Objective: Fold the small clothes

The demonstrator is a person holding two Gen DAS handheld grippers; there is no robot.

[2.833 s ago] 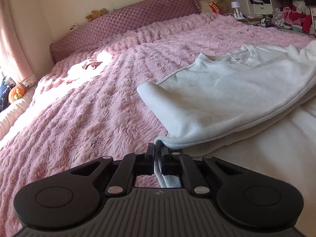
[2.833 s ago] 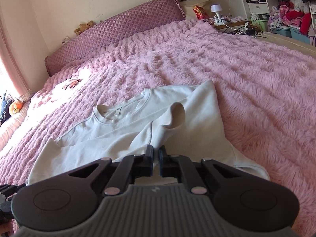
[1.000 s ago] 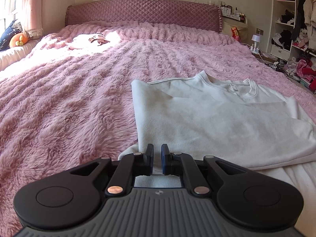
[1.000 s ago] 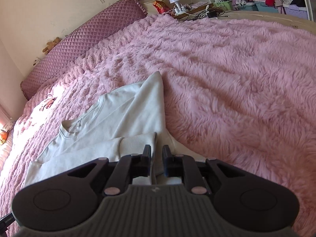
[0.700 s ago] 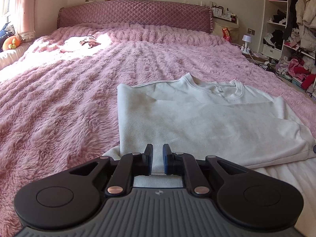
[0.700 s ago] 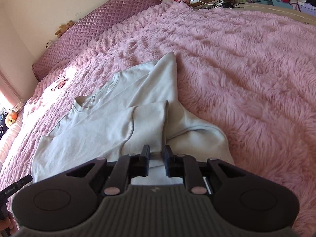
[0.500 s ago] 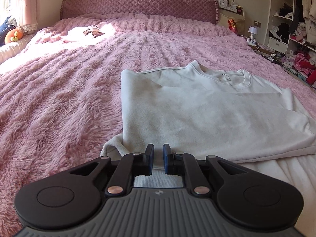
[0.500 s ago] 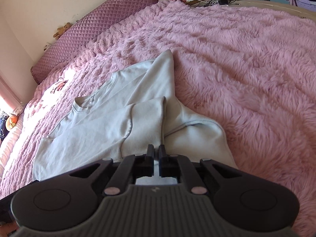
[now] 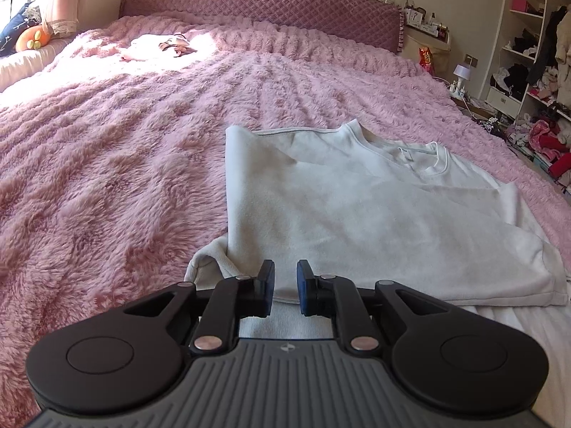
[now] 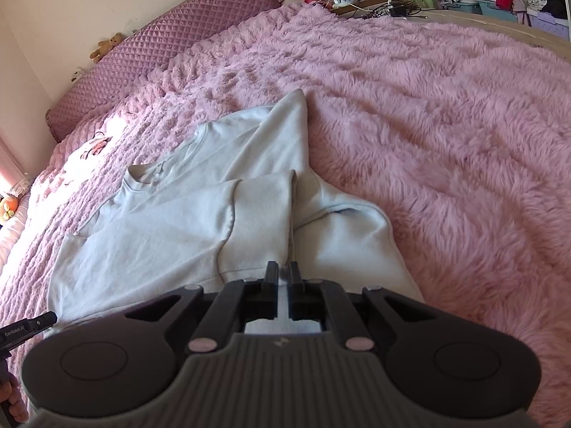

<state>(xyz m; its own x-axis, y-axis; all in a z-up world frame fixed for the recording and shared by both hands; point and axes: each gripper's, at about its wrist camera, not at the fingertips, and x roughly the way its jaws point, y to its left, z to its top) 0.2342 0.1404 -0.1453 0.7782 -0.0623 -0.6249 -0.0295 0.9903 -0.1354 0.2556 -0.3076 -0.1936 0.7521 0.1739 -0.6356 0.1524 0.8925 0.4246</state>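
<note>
Basically our left gripper (image 9: 285, 281) sits parted at the near hem of the sweatshirt (image 9: 357, 214), which lies on the blanket (image 9: 107, 178), collar away from us. Our right gripper (image 10: 282, 278) is pinching the same hem further right. Hem under both tools is hidden; far sleeve hard to make out.

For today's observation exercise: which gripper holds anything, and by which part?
The right gripper pinches the white fleece sweatshirt at its near hem edge. The left gripper is open, holding nothing.
</note>
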